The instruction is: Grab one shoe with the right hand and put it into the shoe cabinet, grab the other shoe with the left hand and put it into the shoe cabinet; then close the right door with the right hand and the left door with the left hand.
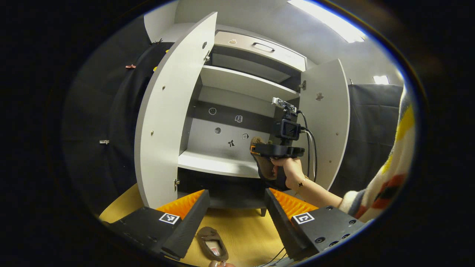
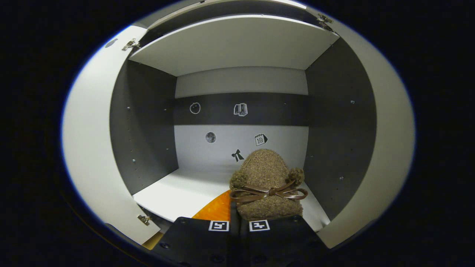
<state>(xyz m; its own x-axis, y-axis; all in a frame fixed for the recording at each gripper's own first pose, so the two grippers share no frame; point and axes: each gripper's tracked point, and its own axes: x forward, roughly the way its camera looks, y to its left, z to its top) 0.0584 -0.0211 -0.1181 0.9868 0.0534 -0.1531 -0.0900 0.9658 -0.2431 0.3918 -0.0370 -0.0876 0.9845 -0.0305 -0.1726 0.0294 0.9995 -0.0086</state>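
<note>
Two shoes — one [image 2: 265, 185] in right tongs [image 2: 234, 207], one [image 1: 212, 244] on floor [image 1: 241, 230].

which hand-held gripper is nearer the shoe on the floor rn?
Left. The left hand-held gripper hangs open just above the shoe on the floor. The right hand-held gripper is up at the cabinet shelf, shut on the other shoe.

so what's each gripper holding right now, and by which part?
Right gripper: shut on the brown fuzzy shoe, gripped at its rear end, toe with bow pointing into the cabinet. Left gripper: open, holding nothing; the other shoe lies on the floor below.
</note>
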